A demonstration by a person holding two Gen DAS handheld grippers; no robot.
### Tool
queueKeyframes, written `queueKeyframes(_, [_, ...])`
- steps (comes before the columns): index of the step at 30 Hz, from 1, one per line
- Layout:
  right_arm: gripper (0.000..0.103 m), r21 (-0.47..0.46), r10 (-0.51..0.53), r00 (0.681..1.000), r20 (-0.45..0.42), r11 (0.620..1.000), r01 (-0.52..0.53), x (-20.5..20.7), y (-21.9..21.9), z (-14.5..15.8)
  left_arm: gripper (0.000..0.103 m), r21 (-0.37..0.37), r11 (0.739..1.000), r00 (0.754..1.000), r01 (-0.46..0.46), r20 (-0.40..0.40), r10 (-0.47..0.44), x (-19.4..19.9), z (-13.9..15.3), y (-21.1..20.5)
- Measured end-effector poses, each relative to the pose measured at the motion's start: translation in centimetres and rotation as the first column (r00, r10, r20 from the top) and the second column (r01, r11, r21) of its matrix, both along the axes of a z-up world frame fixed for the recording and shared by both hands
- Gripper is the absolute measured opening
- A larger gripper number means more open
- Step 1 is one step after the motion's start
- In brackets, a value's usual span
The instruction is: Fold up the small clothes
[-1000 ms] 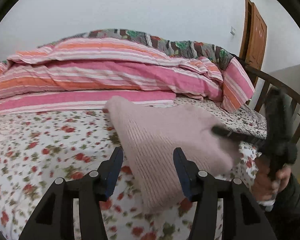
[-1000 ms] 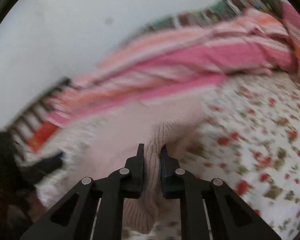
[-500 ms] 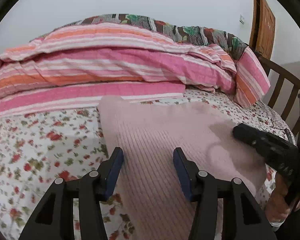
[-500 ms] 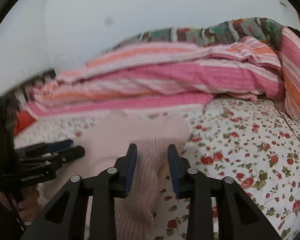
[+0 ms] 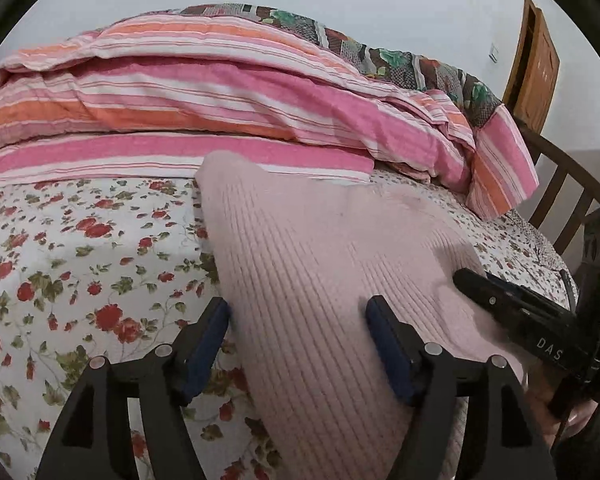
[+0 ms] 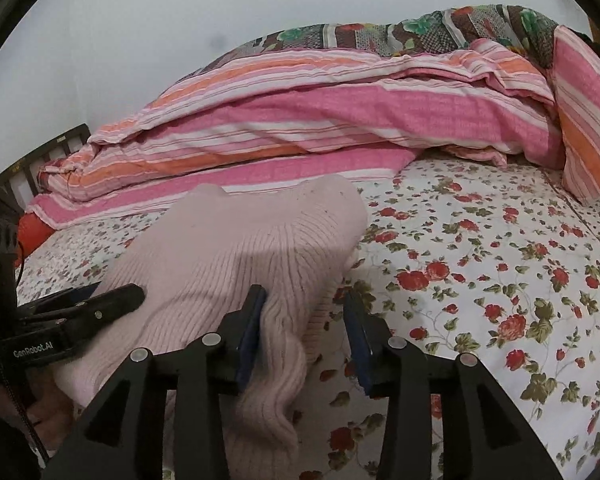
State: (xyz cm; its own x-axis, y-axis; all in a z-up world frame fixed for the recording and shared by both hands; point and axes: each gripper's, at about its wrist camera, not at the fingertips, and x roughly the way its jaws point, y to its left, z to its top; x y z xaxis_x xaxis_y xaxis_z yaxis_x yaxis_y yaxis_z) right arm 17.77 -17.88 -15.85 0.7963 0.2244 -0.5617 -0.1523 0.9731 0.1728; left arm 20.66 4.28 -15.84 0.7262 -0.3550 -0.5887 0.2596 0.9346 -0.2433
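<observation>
A pale pink ribbed knit garment [image 5: 320, 248] lies folded on the flowered bedsheet [image 5: 80, 260]. My left gripper [image 5: 298, 314] hovers low over its near left part. Its jaws are opening, they straddle the cloth, and the pads do not press on it. In the right wrist view the garment [image 6: 228, 248] ends in a wavy hem between the jaws of my right gripper [image 6: 305, 304]. These jaws are opening too, with a gap beside the right pad. Each gripper shows in the other's view: the right gripper [image 5: 480, 284] and the left gripper [image 6: 112, 294].
A pink and orange striped quilt [image 5: 220, 92] is heaped along the far side of the bed against the wall. A dark wooden bed rail [image 5: 560, 184] and a brown door [image 5: 536, 68] are at the right. Bare flowered sheet [image 6: 480, 280] spreads to the right of the garment.
The right jaws were pinched on a fold of the garment and have spread apart, letting it go. The garment has settled flat on the sheet. The left jaws widened and moved lower.
</observation>
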Motion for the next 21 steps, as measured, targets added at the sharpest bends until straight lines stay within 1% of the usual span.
queueKeyframes(3, [0.040,-0.004,-0.002,1.000,0.003,1.000,0.002,-0.12,0.06,0.00,0.071,0.050,0.999,0.999,-0.017,0.037,0.015,-0.56,0.16,-0.68])
queueKeyframes(5, [0.040,-0.003,-0.003,1.000,0.003,1.000,0.003,-0.15,0.07,-0.01,0.071,0.065,0.998,0.999,-0.021,0.048,0.018,-0.67,0.23,-0.84])
queueKeyframes(11, [0.041,0.003,-0.004,1.000,0.001,1.000,0.004,-0.09,-0.03,-0.04,0.071,0.043,0.999,0.999,-0.016,0.036,0.015,-0.55,0.22,-0.68])
queueKeyframes(15, [0.044,0.008,-0.008,1.000,-0.003,1.000,0.008,-0.04,-0.16,-0.10,0.071,0.049,0.999,0.999,-0.018,0.040,0.016,-0.54,0.21,-0.57])
queueKeyframes(21, [0.045,0.003,-0.013,1.000,-0.001,1.000,0.013,-0.08,-0.09,-0.11,0.071,0.054,0.998,0.999,-0.021,0.043,0.019,-0.53,0.26,-0.63])
